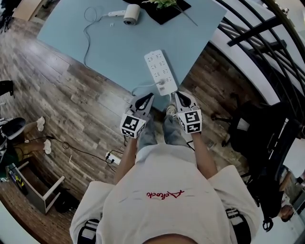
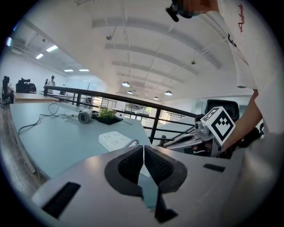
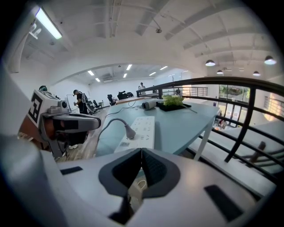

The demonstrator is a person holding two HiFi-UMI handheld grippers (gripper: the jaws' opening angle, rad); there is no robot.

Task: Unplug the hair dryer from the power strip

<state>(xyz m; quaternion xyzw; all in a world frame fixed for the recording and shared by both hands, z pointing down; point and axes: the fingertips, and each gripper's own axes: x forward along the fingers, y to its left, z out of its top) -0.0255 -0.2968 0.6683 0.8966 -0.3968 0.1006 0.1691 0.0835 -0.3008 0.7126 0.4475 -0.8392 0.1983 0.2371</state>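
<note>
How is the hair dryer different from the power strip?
The white hair dryer has a round barrel; the white power strip is flat and long. The hair dryer lies at the far end of the pale blue table; the power strip lies by its near edge. Both are white.

Ahead of me stands a pale blue table (image 1: 119, 43). At its far edge sits a black tray (image 1: 164, 16) holding a green plant (image 1: 162, 3). A black railing (image 1: 257, 43) runs past the table's right side, and a black office chair (image 1: 259, 128) stands off its near right corner. Left of the table, on the wood-plank floor (image 1: 62, 105), lies a small white socket block (image 1: 113, 158).
</note>
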